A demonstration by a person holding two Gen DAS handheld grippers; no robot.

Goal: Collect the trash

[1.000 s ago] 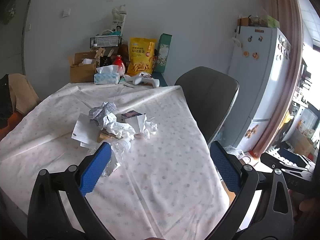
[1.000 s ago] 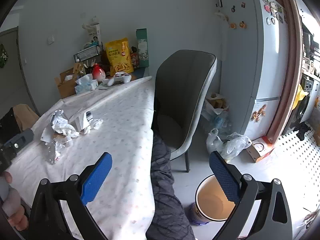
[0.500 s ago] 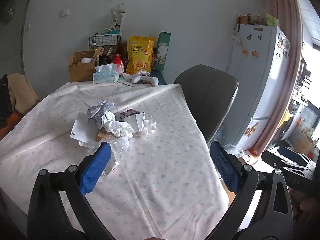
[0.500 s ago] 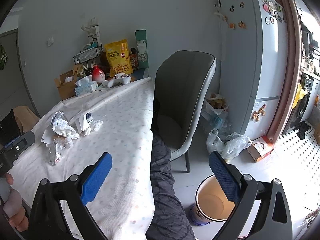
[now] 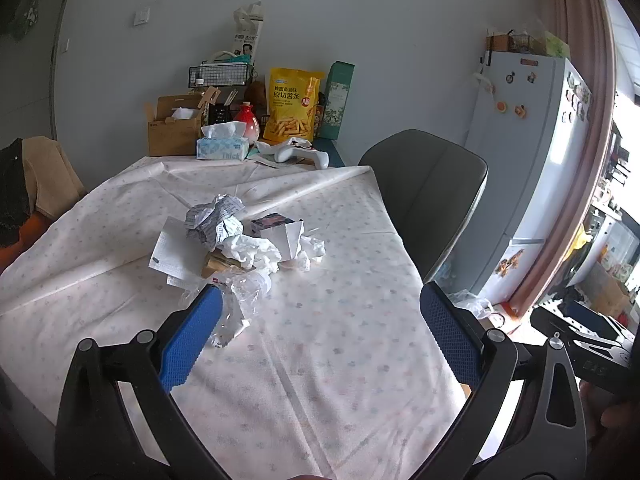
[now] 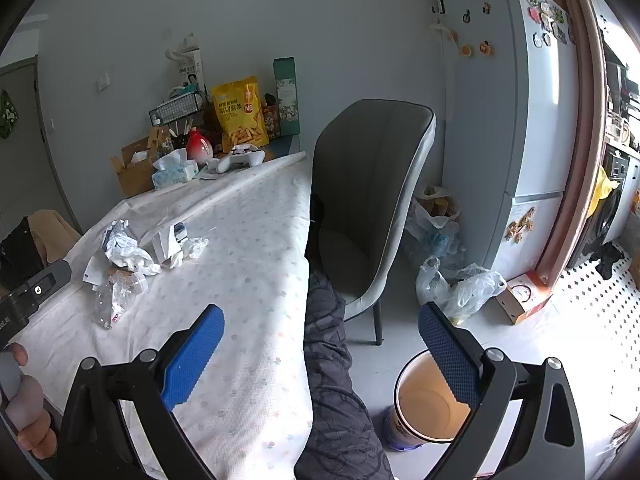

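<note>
On the table (image 5: 320,360), one trash pile (image 5: 240,248); both grippers (image 5: 320,336) (image 6: 320,360) wide, empty.

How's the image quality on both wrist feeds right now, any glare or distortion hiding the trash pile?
Left wrist view: window glare blows out the right edge, but the trash pile is sharp and evenly lit; fisheye bends the fridge. Right wrist view: floor at the right is overexposed, corners are vignetted black, the pile is small but clear, and the bin is readable behind the open right claw.
</note>
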